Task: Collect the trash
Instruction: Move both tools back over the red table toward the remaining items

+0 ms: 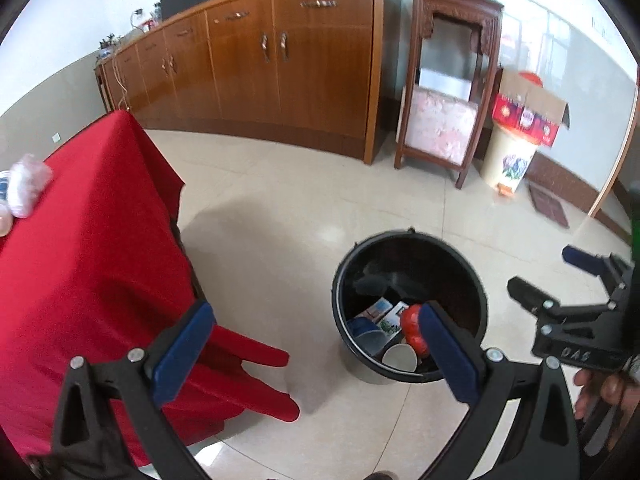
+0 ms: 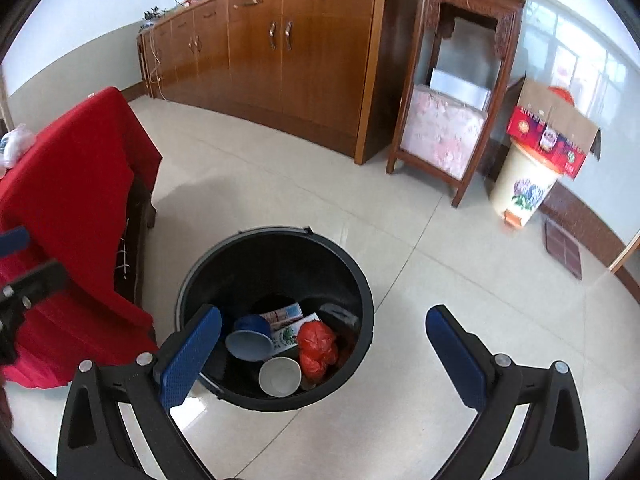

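A black round bin point(image 2: 360, 280) stands on the tiled floor; it also shows in the left wrist view point(image 1: 476, 280). Inside lie a crumpled red bag point(image 2: 318, 344), a blue cup point(image 2: 250, 338), a white cup point(image 2: 280, 376) and printed cartons point(image 2: 286, 322). My right gripper point(image 2: 324, 336) is open and empty above the bin. My left gripper point(image 1: 316, 338) is open and empty, left of the bin. The right gripper also shows in the left wrist view point(image 1: 552, 268). A clear plastic bag point(image 1: 26, 190) lies on the red-clothed table point(image 1: 92, 240).
A long wooden cabinet point(image 2: 288, 60) lines the far wall. A dark wooden stand point(image 2: 452, 92) with a pink cushion is to its right. A cream bucket point(image 2: 524, 188) carries a red cardboard box point(image 2: 552, 132). A brown mat point(image 2: 562, 246) lies on the floor.
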The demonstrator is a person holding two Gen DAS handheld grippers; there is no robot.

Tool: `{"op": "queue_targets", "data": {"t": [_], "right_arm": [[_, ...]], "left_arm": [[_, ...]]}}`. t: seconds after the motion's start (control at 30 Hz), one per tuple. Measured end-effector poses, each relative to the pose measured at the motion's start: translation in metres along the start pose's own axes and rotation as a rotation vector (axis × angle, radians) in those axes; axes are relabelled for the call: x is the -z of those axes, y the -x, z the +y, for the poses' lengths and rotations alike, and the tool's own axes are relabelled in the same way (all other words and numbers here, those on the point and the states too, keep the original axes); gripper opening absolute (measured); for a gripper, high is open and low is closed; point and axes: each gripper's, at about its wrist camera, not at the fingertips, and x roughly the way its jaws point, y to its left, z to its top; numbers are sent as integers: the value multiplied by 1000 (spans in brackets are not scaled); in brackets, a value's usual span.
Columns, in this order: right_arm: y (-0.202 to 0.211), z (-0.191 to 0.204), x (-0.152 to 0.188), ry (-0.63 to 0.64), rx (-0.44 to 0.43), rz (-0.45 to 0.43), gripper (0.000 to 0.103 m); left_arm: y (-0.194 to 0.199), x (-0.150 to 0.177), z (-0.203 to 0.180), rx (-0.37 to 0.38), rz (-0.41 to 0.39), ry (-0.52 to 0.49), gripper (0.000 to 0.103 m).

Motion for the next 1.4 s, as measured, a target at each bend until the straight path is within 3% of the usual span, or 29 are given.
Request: {"op": "queue_targets", "data": {"t": [0.13,0.23,0.47,0.6,0.7,1.0,1.4], "right_arm": [[25,11,-4,-11,15,-69,103],[44,23,-10,-24,7,-130,103],[82,90,-35,19,-99,-277,103],[91,145,-49,114,-241,-235,103],[102,185,-54,189,-254,-258,103],[115,288,-72,326,-395,-269,103],[99,389,-113,382,-500,-237,103]], "left_arm": [[32,-2,27,-34,-64,43,103],[55,1,50,-135,-125,60,103],[98,16,123,-264,-204,193,103],[119,30,162,-301,-234,273,103],[134,44,187,-355,-249,316,103],[164,75,265,-484,-273,431,102],[146,73,341,-553,-245,530,100]]}}
